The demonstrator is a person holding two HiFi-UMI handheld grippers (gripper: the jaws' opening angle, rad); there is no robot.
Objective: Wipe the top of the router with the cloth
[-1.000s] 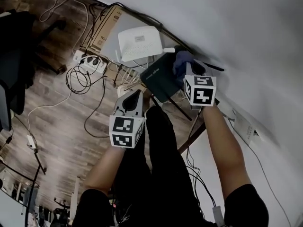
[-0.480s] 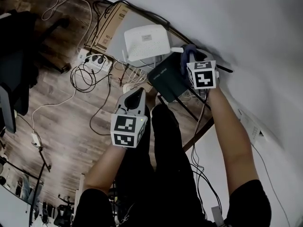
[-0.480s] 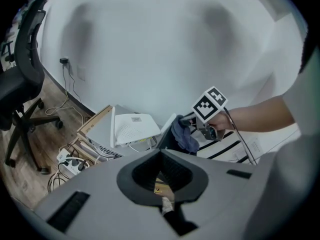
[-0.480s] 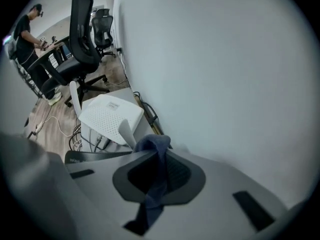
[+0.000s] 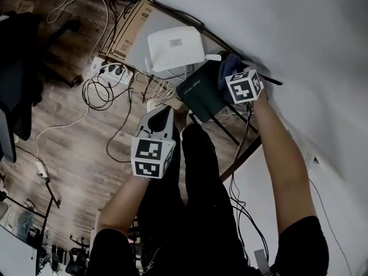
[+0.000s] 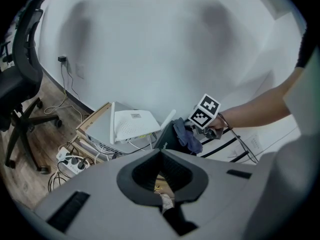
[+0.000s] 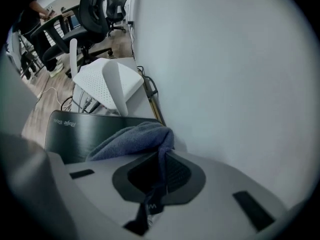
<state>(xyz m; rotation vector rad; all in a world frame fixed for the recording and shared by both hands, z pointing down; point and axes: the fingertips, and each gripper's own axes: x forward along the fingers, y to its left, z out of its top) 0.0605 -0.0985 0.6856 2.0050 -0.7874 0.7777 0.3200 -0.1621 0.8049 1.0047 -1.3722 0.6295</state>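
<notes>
Black router: it sits low against the wall with its flat dark top facing up, so a cloth can slide across it. A white router lies just beside it at 10 o'clock.
Cloth: blue and bunched, it rests on the black router's top near the 2 o'clock edge, the side nearest the wall. 1 fold trails back into the right gripper.
Right gripper: its jaws are clamped on that fold. Pinching only a fold leaves the rest of the cloth loose to drag as a pad.
Left gripper: its jaws are drawn together with nothing between them. It hangs at 7 o'clock of the black router, well apart, probably out of the way since the wipe needs 1 gripper.
Stage: most of the top towards 7 o'clock lies bare, so I judge this to be one end of a stroke.
Risk: the router is unbraced. A firm push could shift it into the cables near the power strip.
</notes>
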